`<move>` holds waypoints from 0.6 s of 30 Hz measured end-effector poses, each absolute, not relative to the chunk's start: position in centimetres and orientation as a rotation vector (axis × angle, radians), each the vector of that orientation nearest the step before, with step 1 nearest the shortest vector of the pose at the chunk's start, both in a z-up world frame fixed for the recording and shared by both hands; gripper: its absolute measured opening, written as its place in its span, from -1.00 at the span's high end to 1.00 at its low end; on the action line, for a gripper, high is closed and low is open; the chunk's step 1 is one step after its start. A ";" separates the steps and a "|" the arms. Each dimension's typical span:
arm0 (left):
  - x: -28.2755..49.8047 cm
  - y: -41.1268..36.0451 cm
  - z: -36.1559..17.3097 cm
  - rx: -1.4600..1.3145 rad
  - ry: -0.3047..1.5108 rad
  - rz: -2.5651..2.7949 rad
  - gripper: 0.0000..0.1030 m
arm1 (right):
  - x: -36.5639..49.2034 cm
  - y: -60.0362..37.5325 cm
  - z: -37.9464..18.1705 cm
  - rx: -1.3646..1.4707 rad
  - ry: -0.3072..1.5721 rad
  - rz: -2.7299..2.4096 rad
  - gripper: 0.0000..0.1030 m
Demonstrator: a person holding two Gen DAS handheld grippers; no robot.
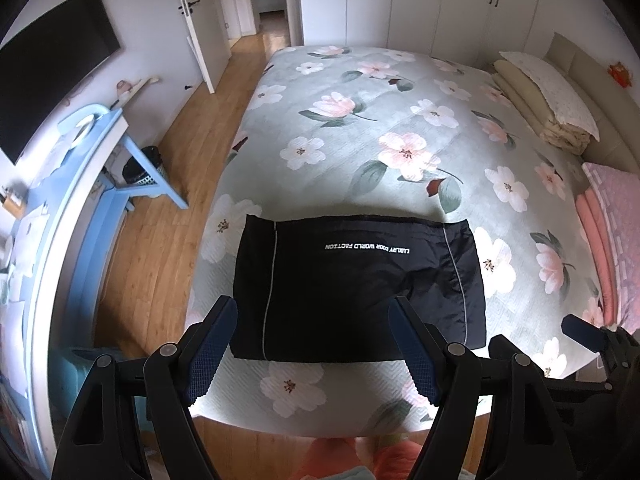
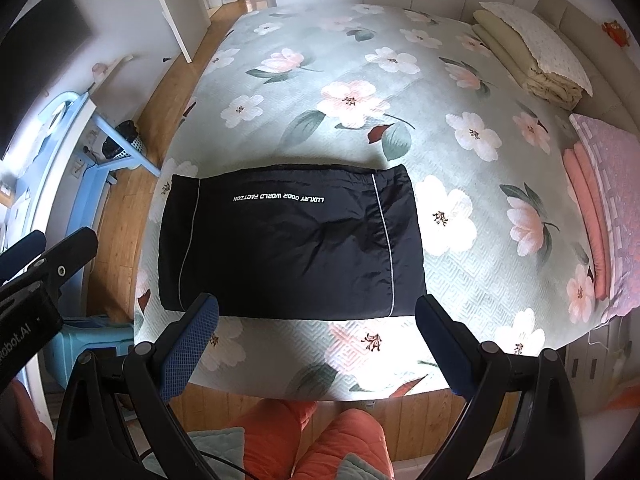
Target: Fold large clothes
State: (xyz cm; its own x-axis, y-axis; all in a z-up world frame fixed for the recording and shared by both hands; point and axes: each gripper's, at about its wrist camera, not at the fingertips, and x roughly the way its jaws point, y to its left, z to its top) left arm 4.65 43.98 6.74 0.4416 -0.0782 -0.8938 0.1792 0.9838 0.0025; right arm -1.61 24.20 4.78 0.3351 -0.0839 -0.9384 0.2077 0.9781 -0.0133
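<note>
Here's the black garment [image 1: 360, 284], folded into a neat rectangle, lying flat near the bottom edge of the floral bedspread [image 1: 360, 140], white lettering upside down across its top. The left gripper [image 1: 316, 346] hovers above its near edge at the frame's bottom, jaws spread wide, nothing between the blue pads. In the right wrist view the right gripper [image 2: 318, 344] hangs the same way, spread and empty, over the bedspread in front of the garment. At left centre, a dark mesh bin [image 1: 142, 168] stands under the blue desk [image 1: 132, 148]; contents unreadable.
</note>
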 end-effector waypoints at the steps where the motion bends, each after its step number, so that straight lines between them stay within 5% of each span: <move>1: 4.8 44.0 6.7 0.105 1.103 -0.160 -0.54 | -1.6 24.2 4.8 0.113 1.214 -0.195 -0.92; 18: 5.5 44.5 6.0 0.119 1.114 -0.137 -0.54 | -1.3 24.6 4.3 0.103 1.225 -0.192 -0.92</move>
State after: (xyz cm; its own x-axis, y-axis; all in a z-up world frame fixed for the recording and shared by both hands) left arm 5.50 44.53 5.98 0.4338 -0.0499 -0.8996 0.1694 0.9852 0.0271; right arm -1.26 24.59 4.25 0.3251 -0.0909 -0.9413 0.2020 0.9791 -0.0248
